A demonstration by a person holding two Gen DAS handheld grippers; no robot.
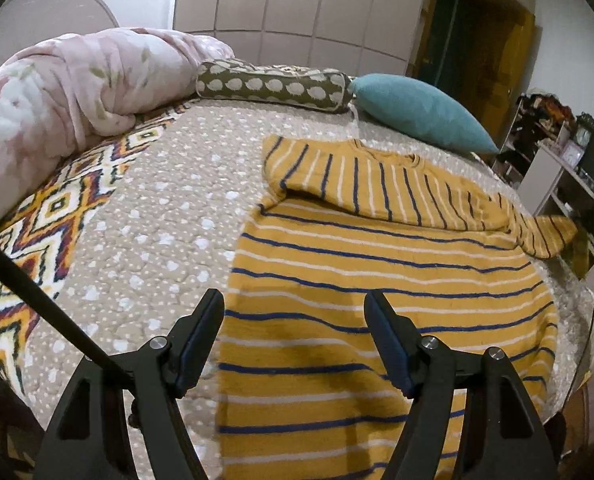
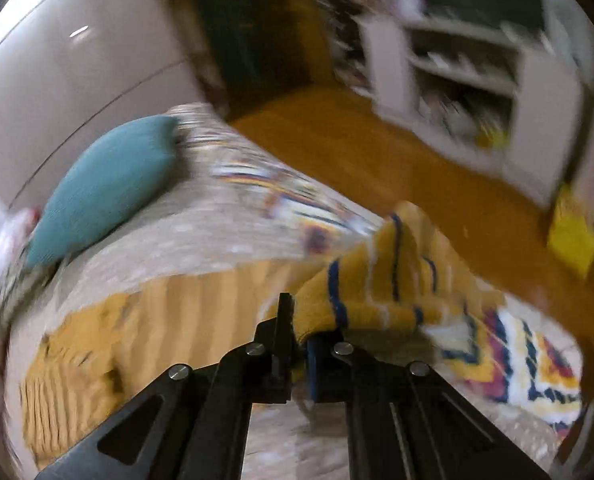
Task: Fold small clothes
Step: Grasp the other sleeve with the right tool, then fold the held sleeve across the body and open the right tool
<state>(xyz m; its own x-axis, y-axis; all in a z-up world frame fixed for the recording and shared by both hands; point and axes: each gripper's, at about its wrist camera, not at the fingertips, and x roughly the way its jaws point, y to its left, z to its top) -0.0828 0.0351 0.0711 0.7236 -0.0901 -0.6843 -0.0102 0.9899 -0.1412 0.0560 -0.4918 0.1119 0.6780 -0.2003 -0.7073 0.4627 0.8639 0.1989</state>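
Right gripper [image 2: 297, 332] clamped on a fold of the striped yellow sweater [image 2: 377, 292] at frame centre — left gripper [image 1: 295, 316] hovers wide open, empty, over the bed [image 1: 169, 216].

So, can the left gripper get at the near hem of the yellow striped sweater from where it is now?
Probably yes. The left gripper is open with nothing between its fingers, and the yellow striped sweater lies flat on the bedspread just ahead, with nothing lying on that near part.
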